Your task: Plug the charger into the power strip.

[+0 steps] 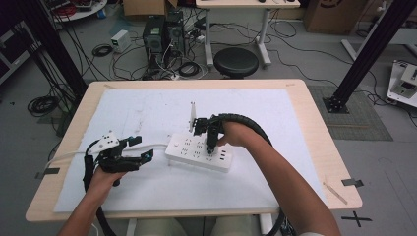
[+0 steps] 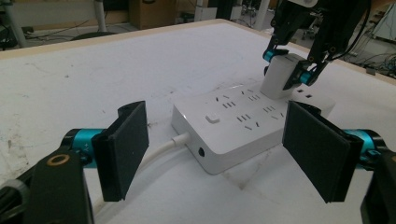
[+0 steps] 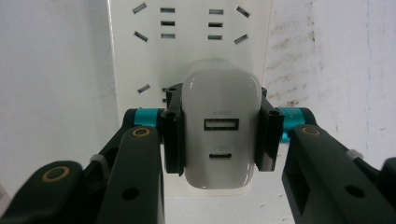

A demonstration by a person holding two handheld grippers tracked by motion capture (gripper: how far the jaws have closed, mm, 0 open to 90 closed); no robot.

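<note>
— Where's the charger (image 3: 219,135)?
— Clamped in the right gripper (image 3: 218,133), on the power strip (image 2: 233,126).
— The risk?
— The left gripper (image 2: 224,154) hangs open nearby; unheld, the strip could slide.

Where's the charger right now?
The charger sits clamped in the right hand-held gripper, on the power strip toward its end away from the cable; the high view places it mid-table.
</note>
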